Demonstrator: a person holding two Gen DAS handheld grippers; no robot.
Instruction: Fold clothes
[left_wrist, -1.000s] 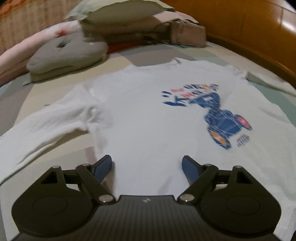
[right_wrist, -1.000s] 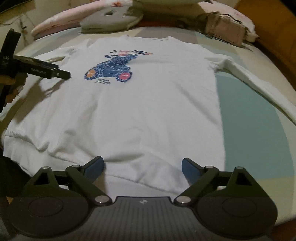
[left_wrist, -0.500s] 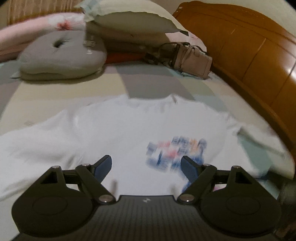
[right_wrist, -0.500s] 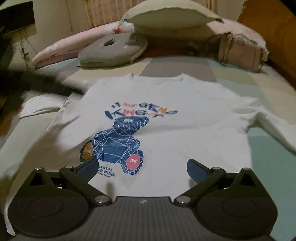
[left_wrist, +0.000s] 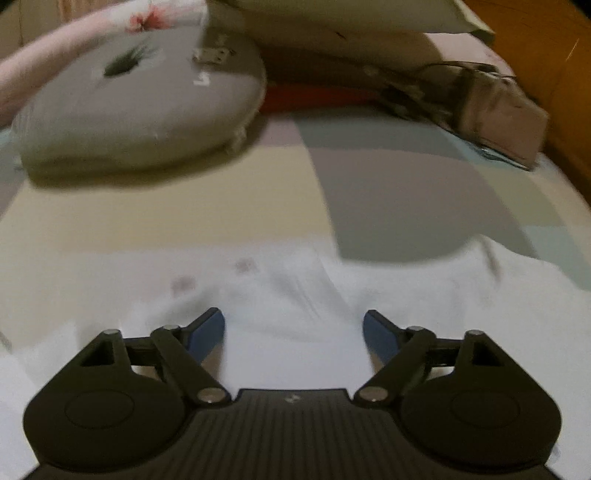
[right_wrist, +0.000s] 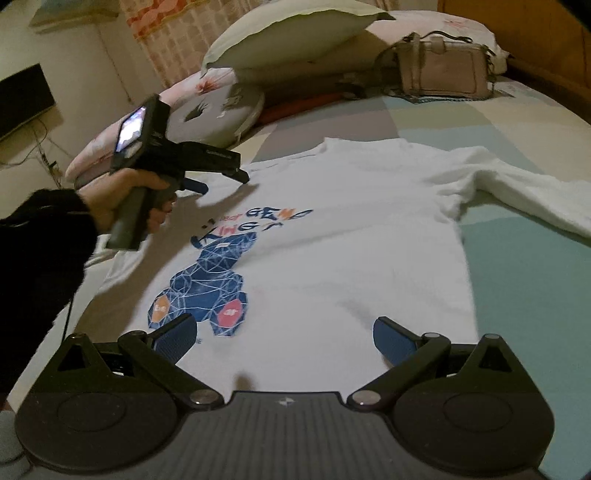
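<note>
A white long-sleeved shirt (right_wrist: 351, 236) with a blue bear print (right_wrist: 207, 291) lies flat, face up, on the bed. Its right sleeve (right_wrist: 524, 184) stretches out to the right. My left gripper (left_wrist: 293, 334) is open and empty, low over the shirt's left shoulder near the collar (left_wrist: 406, 258). It also shows in the right wrist view (right_wrist: 225, 181), held in a hand at the shirt's upper left. My right gripper (right_wrist: 284, 338) is open and empty above the shirt's middle, just below the print.
A grey round cushion (left_wrist: 140, 107), pillows (right_wrist: 288, 33) and a beige handbag (right_wrist: 443, 66) lie at the head of the bed. A wooden headboard (left_wrist: 546, 55) stands at the right. The patchwork sheet (right_wrist: 535, 295) shows right of the shirt.
Both grippers have moved up the shirt toward the collar. My left gripper went from the hem side to the left shoulder; my right went from the hem to the middle. Both stayed open.
</note>
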